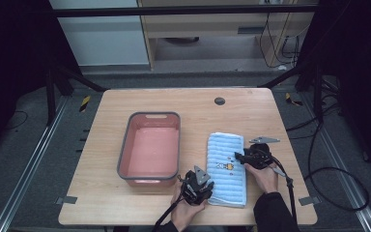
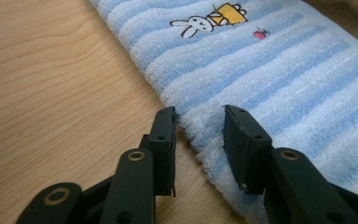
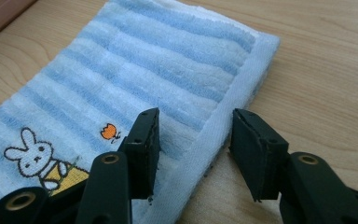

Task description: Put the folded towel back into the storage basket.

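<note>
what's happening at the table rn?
A person is working a folded blue striped towel with a handheld gripper in each hand. The left gripper straddles the towel's near left edge, the right gripper straddles its right hemmed edge; both sets of jaws stand apart, with the pads not yet pressing on the cloth. The towel lies flat on the wooden table, right of a pink bin with a grey rim. Looks like a pickup is about to start.

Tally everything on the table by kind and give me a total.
Folded blue striped towel: 1
Pink basin with grey rim: 1
Hand-held grippers, left hand-held gripper and right hand-held gripper: 2
Total: 4
</note>
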Motion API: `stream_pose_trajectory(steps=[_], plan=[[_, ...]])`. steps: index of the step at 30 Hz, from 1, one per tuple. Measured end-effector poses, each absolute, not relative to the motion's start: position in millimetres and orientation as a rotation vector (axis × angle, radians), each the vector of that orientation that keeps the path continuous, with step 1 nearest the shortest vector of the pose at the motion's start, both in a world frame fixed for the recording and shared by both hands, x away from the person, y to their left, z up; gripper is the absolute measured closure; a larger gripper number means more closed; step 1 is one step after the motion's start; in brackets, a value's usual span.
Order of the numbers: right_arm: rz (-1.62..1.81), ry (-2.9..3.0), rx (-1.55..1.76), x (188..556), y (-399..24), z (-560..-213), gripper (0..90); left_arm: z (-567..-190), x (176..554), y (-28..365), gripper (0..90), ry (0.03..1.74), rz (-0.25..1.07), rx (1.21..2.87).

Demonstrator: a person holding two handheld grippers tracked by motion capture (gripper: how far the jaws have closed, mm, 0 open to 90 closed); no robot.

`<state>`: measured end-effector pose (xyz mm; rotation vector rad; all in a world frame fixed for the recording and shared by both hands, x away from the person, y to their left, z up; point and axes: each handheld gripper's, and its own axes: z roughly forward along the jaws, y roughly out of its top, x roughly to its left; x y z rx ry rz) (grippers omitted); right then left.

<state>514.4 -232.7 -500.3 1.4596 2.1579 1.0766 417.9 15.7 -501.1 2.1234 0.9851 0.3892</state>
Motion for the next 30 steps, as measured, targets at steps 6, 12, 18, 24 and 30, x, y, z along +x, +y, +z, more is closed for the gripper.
stream_pose_trajectory(steps=[6,12,18,24,30], plan=[[1.098,2.151,1.484,515.1,-232.1,-502.6,57.2,-500.1,417.8,12.8,72.2,1.003,0.365,2.122],[1.157,2.15,1.53,515.1,-229.8,-503.8,72.4,-499.6,416.5,10.0,81.6,1.004,0.368,2.123],[1.187,2.139,1.55,514.3,-230.0,-501.4,79.6,-501.5,415.6,14.5,85.7,0.995,0.358,2.085],[1.256,2.101,1.487,508.6,-229.3,-488.3,80.4,-497.9,412.9,22.2,86.2,0.981,0.334,2.041],[1.294,2.082,1.408,501.2,-224.0,-470.2,80.5,-485.1,408.2,28.6,86.3,0.952,0.335,2.012]])
